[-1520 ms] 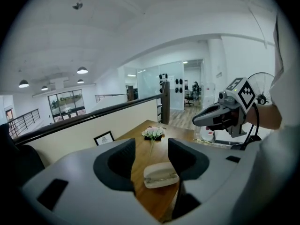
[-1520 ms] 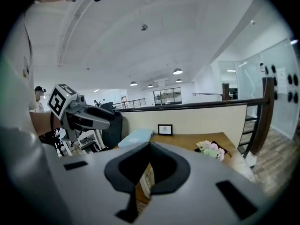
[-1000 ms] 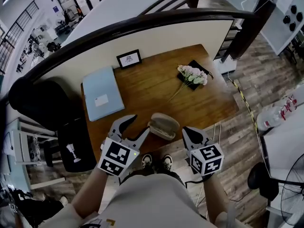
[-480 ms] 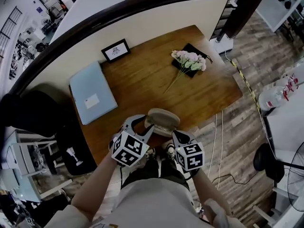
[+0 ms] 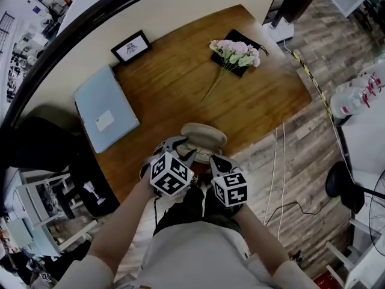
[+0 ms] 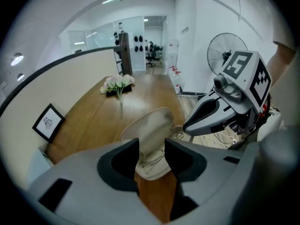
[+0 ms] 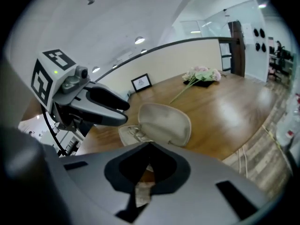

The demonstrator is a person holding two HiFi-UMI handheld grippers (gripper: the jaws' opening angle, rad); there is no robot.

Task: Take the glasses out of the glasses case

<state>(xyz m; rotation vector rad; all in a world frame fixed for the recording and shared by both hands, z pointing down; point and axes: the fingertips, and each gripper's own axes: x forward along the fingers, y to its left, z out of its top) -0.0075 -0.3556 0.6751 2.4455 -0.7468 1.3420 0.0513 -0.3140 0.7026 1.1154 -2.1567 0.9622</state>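
Note:
An open beige glasses case [image 5: 204, 136] lies at the near edge of the wooden table [image 5: 180, 95], lid up. Thin wire glasses [image 6: 151, 159] rest in its tray. My left gripper [image 5: 180, 150] is at the case's left near corner; its jaws are opening, and the tray's near end with the glasses shows between them in the left gripper view, the pads not pressing. My right gripper [image 5: 215, 160] is shut with nothing in it, its tip just short of the case [image 7: 164, 123] on the right. In the right gripper view the left gripper [image 7: 125, 112] hangs over the tray.
A light blue folder [image 5: 105, 108] lies at the table's left, a framed picture [image 5: 131, 47] at the back, and flowers [image 5: 234, 52] on a black pouch at the back right. A black chair [image 5: 36, 143] stands left. Cables [image 5: 277, 179] run over the floor on the right.
Both grippers have come down and in to the case at the table's near edge. The left jaws stand narrower than a second ago. The right gripper stays shut.

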